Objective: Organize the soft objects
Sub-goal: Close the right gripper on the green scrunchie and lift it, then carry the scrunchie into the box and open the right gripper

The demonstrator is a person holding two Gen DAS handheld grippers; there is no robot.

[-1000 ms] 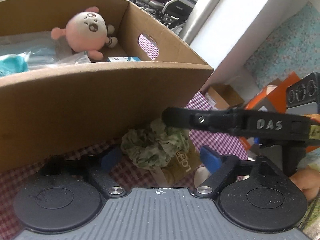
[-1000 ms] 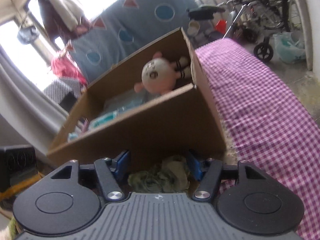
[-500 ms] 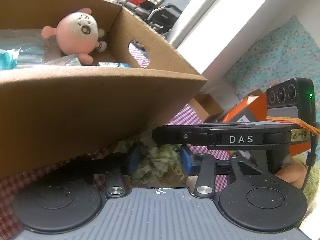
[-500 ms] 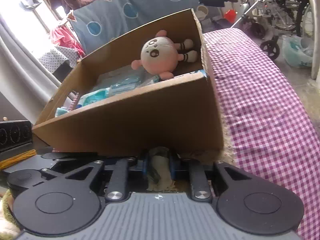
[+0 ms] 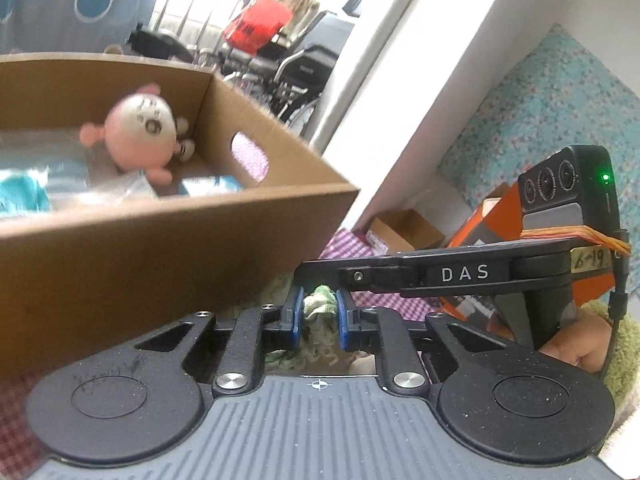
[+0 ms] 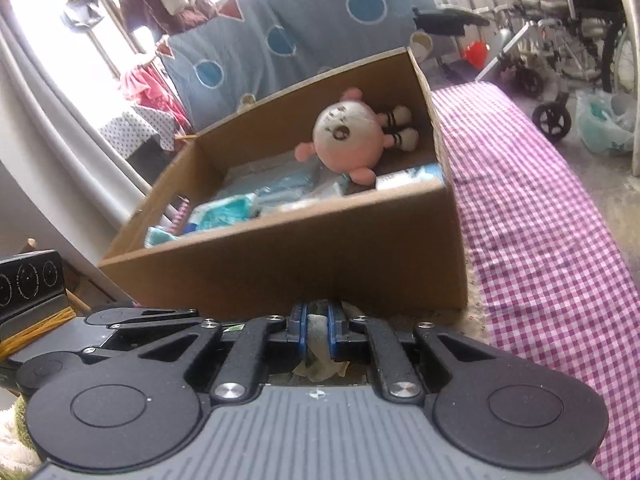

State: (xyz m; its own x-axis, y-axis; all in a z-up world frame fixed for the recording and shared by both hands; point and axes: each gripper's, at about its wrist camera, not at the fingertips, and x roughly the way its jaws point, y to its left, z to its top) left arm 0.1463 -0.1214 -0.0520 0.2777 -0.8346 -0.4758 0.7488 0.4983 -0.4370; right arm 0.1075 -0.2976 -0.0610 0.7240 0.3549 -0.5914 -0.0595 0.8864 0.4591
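Cardboard box [image 6: 304,264] sits on the purple checked cloth [image 6: 540,240], its near wall just ahead of both grippers; bare cloth runs free to its right. Left gripper [image 5: 318,314] and right gripper [image 6: 318,326] have just closed — each pinches the one green scrunchie [image 5: 320,312], held before the box. Inside: one pink plush toy [image 6: 352,136] in the far corner — several teal packets [image 6: 232,212] beside it.

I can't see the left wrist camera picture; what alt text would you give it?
The left gripper pinches a green scrunchie in front of a cardboard box. A pink plush toy lies in the box, and the right gripper reaches in from the right.
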